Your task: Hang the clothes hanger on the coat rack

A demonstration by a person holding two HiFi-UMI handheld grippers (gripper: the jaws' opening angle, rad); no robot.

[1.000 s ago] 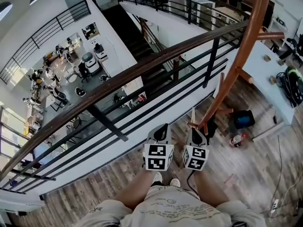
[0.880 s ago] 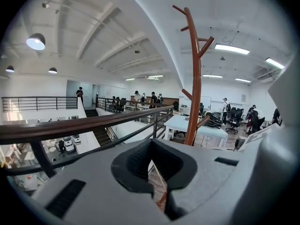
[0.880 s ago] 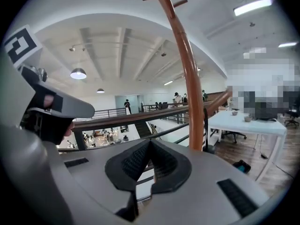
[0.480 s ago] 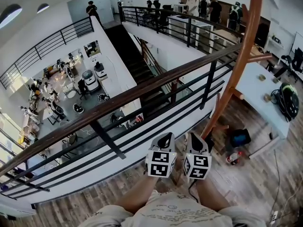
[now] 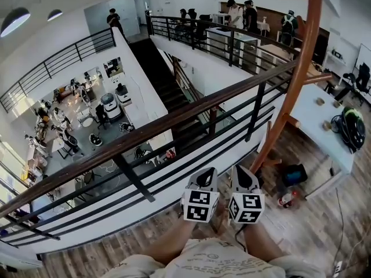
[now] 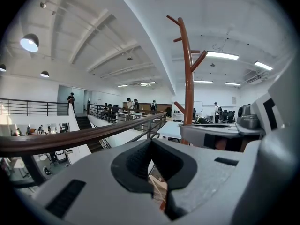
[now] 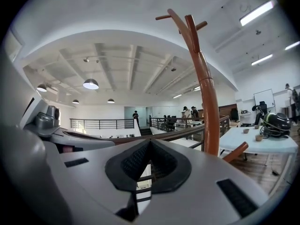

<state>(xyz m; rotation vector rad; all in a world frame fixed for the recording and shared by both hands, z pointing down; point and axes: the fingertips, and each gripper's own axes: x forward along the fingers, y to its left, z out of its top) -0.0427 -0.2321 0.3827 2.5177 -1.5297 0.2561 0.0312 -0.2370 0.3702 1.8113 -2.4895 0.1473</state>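
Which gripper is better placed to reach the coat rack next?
Probably right: the right gripper lies nearer the coat rack pole, with the left gripper on its far side. Both are shut and empty.

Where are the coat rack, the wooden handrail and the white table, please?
coat rack (image 7: 211, 116): right gripper view, middle of its trunk.
wooden handrail (image 5: 145, 133): head view, top of the rail.
white table (image 5: 313, 132): head view, bare part of its top.
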